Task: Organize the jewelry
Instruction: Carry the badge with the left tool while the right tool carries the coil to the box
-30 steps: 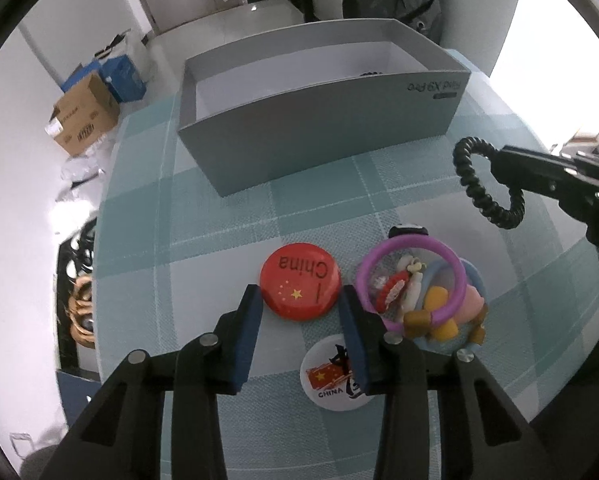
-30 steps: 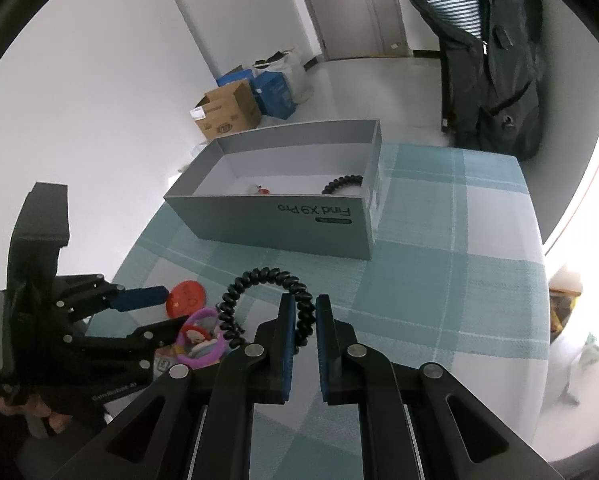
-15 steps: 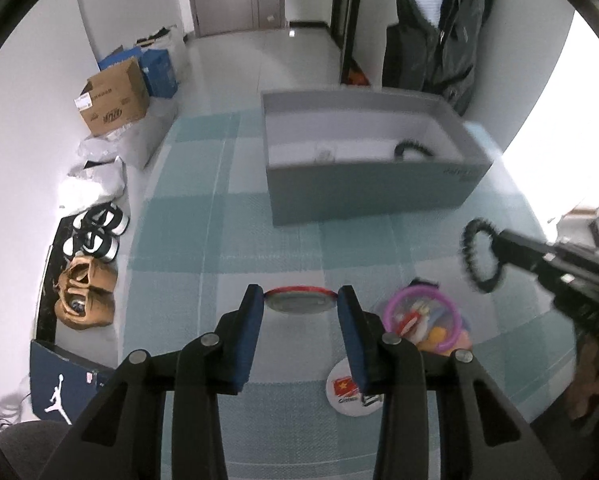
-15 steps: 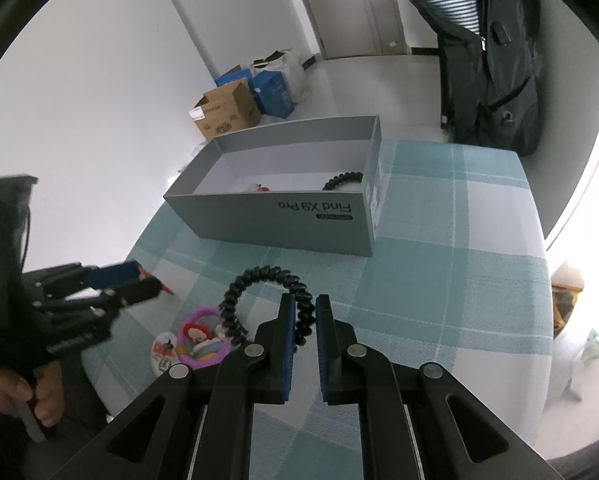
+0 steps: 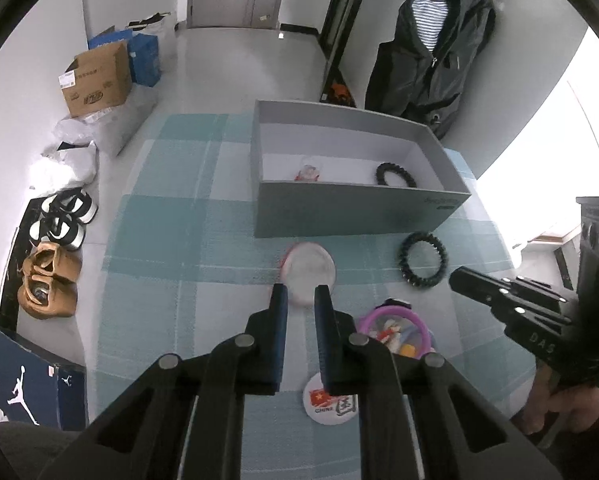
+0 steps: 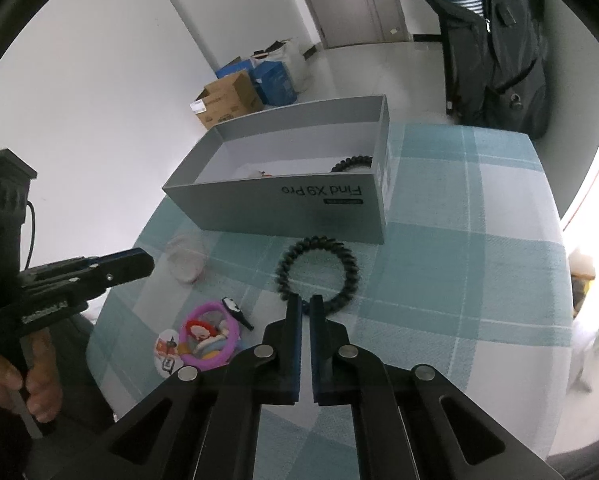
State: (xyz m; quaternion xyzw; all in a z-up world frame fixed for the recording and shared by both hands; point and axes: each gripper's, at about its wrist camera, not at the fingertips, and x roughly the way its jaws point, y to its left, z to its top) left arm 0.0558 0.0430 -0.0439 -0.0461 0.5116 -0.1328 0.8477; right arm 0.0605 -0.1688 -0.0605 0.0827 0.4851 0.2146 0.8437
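My left gripper pinches the rim of a round badge, its pale back facing me, held up just short of the grey box. My right gripper is pressed together on the near edge of a black coil hair tie, which hangs ahead of its tips, near the box's front wall. A second coil tie lies inside the box. A purple ring over small trinkets and a white badge rest on the checked tablecloth.
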